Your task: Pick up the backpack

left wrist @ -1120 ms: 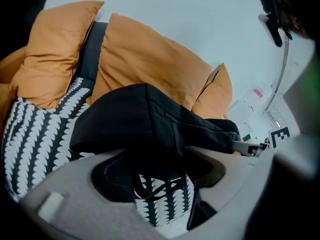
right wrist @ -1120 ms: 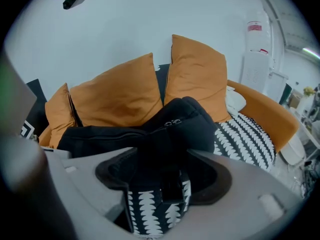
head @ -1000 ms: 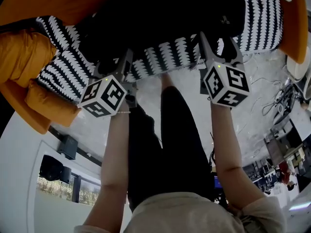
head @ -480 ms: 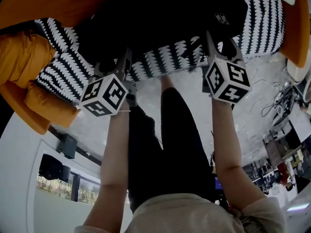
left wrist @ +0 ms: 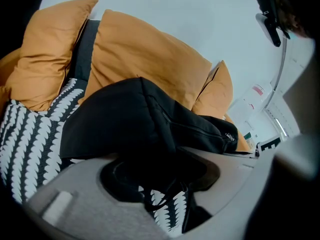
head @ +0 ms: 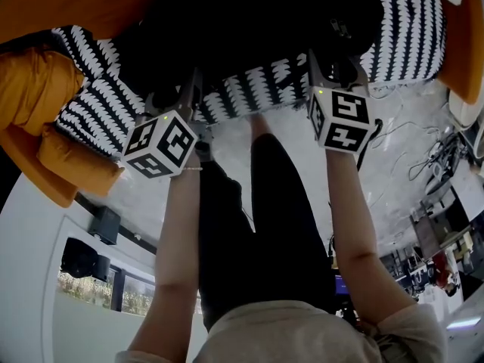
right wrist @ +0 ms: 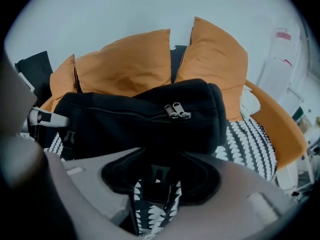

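A black backpack [head: 249,29] lies on its side on a sofa with a black-and-white patterned cover [head: 249,85]. My left gripper [head: 175,100] is at its near-left edge. In the left gripper view the backpack [left wrist: 140,119] fills the gap of the left gripper [left wrist: 160,176], whose jaws have just been closing on the dark fabric. My right gripper [head: 336,70] is at the bag's near-right end. Its jaws have also just closed in; the right gripper [right wrist: 160,176] clasps the backpack [right wrist: 145,116] at its lower edge, below the two zipper pulls [right wrist: 175,111]. Straps hang under both grips.
Orange cushions [head: 38,89] line the sofa's back and arm, and stand behind the bag [left wrist: 150,49] [right wrist: 215,59]. The person's dark trouser legs [head: 257,225] stand against the sofa's front edge. Cables [head: 423,142] trail over the pale floor at the right.
The right gripper has rolled and shifted a little left and in toward the backpack. Both grippers' jaws look narrower around the bag. The left gripper has stayed put.
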Available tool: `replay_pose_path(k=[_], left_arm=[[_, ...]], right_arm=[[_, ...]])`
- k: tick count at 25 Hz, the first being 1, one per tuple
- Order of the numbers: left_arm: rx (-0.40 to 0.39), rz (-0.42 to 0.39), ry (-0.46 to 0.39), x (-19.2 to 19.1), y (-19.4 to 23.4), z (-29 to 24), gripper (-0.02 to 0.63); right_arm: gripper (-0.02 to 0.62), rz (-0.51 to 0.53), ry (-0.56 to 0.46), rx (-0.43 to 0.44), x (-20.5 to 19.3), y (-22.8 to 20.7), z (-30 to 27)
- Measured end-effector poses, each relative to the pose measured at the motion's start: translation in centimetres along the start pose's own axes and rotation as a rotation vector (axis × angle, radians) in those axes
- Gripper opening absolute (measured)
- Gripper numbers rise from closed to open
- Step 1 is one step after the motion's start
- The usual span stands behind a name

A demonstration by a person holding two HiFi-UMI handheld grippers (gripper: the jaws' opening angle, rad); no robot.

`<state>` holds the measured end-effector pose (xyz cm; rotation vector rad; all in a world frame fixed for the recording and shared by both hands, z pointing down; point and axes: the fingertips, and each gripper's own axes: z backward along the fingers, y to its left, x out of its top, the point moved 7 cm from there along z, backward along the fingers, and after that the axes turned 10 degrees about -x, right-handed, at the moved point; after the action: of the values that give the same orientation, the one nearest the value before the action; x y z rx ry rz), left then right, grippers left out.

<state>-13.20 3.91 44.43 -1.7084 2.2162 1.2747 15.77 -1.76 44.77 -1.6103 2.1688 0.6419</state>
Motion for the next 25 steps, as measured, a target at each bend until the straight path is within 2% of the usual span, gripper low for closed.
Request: replay_pose_path(k=[8, 10, 12, 16, 25], left_arm=[[-0.007, -0.002, -0.021, 0.8, -1.0, 0.3, 0.195], [-0.007, -0.003, -0.023, 0.6, -1.0, 0.3, 0.193], [-0.007, -0.005, -0.019, 0.1, -1.0, -0.2, 0.189], [-0.005, -0.004, -0.007, -1.1, -0.7, -1.5, 0.187], [-0.044, -0.029, 0.011, 1.5, -0.9, 0.1, 0.124]], right_arm=[[0.186, 0.025, 0.062, 0.017, -0.6, 0.7, -0.6], [0.176, 0.026, 0.064, 0.014, -0.8, 0.7, -0.8], [0.14, 0.024, 0.069, 0.016, -1.4, 0.3, -1.3], [0.14, 0.02, 0.064, 0.027, -2.6, -0.2, -2.2], [0.137, -0.081, 0.01, 0.072, 0.3, 1.1, 0.5]])
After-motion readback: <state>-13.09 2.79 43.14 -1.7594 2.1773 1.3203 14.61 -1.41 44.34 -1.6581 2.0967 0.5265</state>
